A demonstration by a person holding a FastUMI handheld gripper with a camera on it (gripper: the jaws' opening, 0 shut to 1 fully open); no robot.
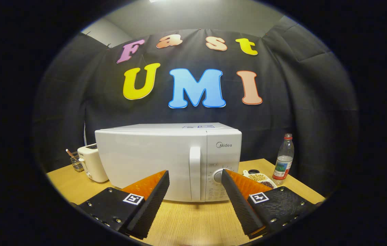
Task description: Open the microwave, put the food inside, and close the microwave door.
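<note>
On wooden table (186,222): shut microwave (168,160), gripper (195,177) fingers apart.

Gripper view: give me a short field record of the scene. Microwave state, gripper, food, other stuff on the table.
microwave: white boxy microwave, door shut, on the light wooden table
door handle: white vertical bar handle, ahead of the fingers, in line with the gap between them
gripper: gripper open, holding nothing, short of the door
food: white dish of beans, right of the microwave, still on the table
other: clear plastic bottle with red cap beside the dish; white toaster and small wire basket left of the microwave
task progress: not started
</note>
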